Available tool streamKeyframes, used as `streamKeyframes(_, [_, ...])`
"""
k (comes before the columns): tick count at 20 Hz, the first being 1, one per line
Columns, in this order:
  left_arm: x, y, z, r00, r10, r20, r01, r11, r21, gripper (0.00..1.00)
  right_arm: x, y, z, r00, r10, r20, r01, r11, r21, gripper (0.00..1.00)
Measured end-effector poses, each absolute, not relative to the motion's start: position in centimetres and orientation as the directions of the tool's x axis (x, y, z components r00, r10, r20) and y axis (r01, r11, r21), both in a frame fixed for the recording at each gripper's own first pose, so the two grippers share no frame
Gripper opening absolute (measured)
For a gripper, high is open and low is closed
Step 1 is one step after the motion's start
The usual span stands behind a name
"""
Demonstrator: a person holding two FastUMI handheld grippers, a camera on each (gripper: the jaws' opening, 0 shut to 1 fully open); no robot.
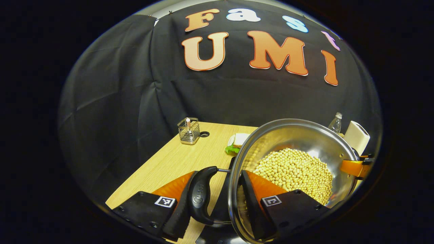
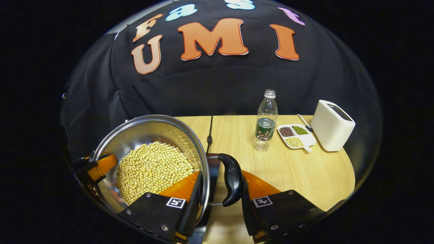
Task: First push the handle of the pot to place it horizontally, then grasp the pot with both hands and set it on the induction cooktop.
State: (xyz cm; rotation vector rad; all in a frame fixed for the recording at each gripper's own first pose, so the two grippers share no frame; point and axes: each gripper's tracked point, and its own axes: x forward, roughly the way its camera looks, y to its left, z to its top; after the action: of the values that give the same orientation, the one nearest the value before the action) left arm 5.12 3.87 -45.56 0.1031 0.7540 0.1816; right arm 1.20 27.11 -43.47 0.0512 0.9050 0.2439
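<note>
We see the pot [image 1: 298, 152], steel and part-filled with beans [image 1: 295, 174], held between the two grippers. In the left gripper view, the left gripper [image 1: 213, 206] has one finger outside a black side handle [image 1: 200, 195] and one inside the rim; whether both press we cannot tell. In the right gripper view, the right gripper [image 2: 218, 203] likewise straddles rim and the opposite handle [image 2: 232, 179], grip equally unclear. Each view shows the other gripper's finger at the pot's far rim. The pot's base is hidden, so contact with the dark surface [image 2: 213, 169] below it is hard to judge. The handle-to-handle axis runs across both pairs of fingers. Beyond the right fingers stand a bottle [image 2: 266, 120], tray [image 2: 296, 135] and toaster [image 2: 332, 125]; beyond the left, a rack [image 1: 189, 130].
</note>
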Motion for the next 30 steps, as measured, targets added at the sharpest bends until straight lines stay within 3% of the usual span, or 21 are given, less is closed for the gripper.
streamKeyframes(3, [5.2, 4.2, -47.1, 0.694, 0.199, -0.692, -0.125, 0.98, 0.157, 0.78, 1.2, 27.8, -44.3, 0.573, 0.224, -0.789, -0.187, 0.972, 0.14, 0.57])
streamKeyframes(4, [5.3, 4.3, -47.5, 0.688, 0.199, -0.698, -0.124, 0.98, 0.158, 0.77, 1.2, 27.9, -44.6, 0.567, 0.222, -0.793, -0.184, 0.973, 0.14, 0.53])
streamKeyframes(5, [5.4, 4.4, -47.9, 0.682, 0.2, -0.704, -0.122, 0.98, 0.16, 0.76, 1.3, 28.0, -45.1, 0.56, 0.221, -0.799, -0.186, 0.973, 0.139, 0.58])
streamKeyframes(7, [5.4, 4.4, -48.6, 0.667, 0.2, -0.717, -0.12, 0.98, 0.161, 0.75, 1.2, 28.2, -46.1, 0.542, 0.218, -0.811, -0.186, 0.973, 0.137, 0.57])
streamKeyframes(8, [5.4, 4.5, -49.1, 0.659, 0.2, -0.725, -0.12, 0.98, 0.162, 0.81, 1.3, 28.3, -46.5, 0.534, 0.215, -0.818, -0.184, 0.973, 0.137, 0.57])
streamKeyframes(14, [5.3, 4.5, -51.8, 0.598, 0.202, -0.776, -0.104, 0.979, 0.174, 0.78, 1.4, 29.1, -48.6, 0.486, 0.205, -0.849, -0.185, 0.974, 0.129, 0.58])
streamKeyframes(18, [5.7, 4.4, -52.1, 0.602, 0.189, -0.776, -0.089, 0.981, 0.17, 0.78, 1.5, 29.0, -48.5, 0.485, 0.194, -0.853, -0.175, 0.977, 0.122, 0.57])
streamKeyframes(19, [5.8, 4.4, -52.4, 0.6, 0.182, -0.779, -0.089, 0.983, 0.16, 0.78, 1.5, 29.1, -48.4, 0.487, 0.19, -0.852, -0.168, 0.978, 0.122, 0.53])
streamKeyframes(21, [5.4, 4.4, -53.1, 0.585, 0.175, -0.792, -0.097, 0.985, 0.145, 0.78, 1.9, 29.4, -48.1, 0.51, 0.185, -0.84, -0.184, 0.977, 0.104, 0.58])
streamKeyframes(26, [5.6, 4.8, -52.6, 0.589, 0.22, -0.778, -0.1, 0.975, 0.201, 0.9, 1.4, 29.3, -46.5, 0.535, 0.237, -0.811, -0.261, 0.959, 0.108, 0.73])
streamKeyframes(30, [7.3, 5.5, -47.2, 0.693, 0.287, -0.662, -0.165, 0.956, 0.241, 0.92, 2.4, 26.7, -41.7, 0.659, 0.268, -0.703, -0.297, 0.951, 0.084, 0.78])
